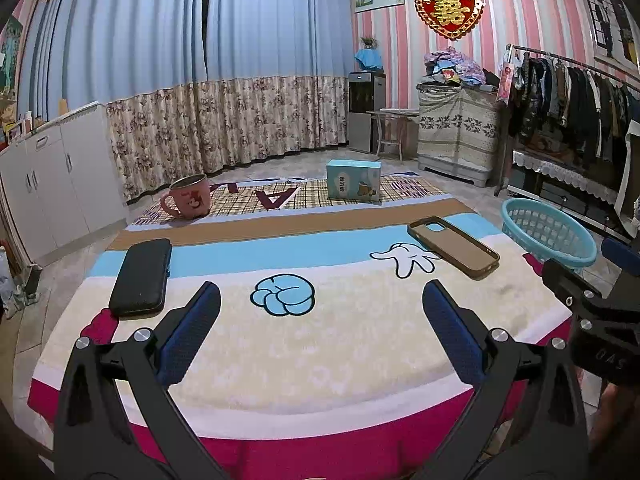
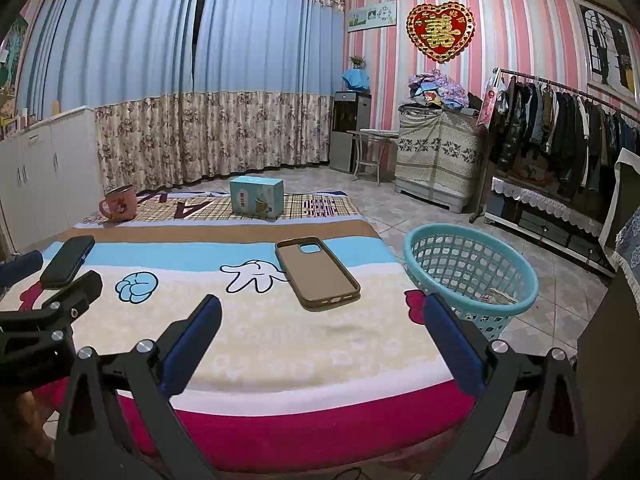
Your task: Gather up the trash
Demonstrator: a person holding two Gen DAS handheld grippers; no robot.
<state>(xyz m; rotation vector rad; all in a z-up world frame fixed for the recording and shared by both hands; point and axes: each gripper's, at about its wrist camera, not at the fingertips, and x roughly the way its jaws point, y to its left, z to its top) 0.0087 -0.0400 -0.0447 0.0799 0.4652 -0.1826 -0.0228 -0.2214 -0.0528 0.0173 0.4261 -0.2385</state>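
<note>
Both grippers, left (image 1: 320, 312) & right (image 2: 322, 322), wide above blanket-covered table (image 2: 280, 344).

The left hand-held gripper (image 1: 320, 304) hung wide open over a cartoon blanket (image 1: 304, 344). On it lay a black case (image 1: 141, 277), a brown phone case (image 1: 454, 246), a pink mug (image 1: 188, 197) and a blue box (image 1: 353, 180); a turquoise basket (image 1: 547, 231) stood beside it.

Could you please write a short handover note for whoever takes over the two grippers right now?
Left gripper: jaws open, empty, above the blanket's near edge.
Right gripper: jaws open, empty, beside it.
On the blanket: black case, brown phone case, pink mug, blue box.
Blue basket stands on the floor at the right; something papery lies inside.
No loose trash shows on the blanket; check before continuing.
</note>
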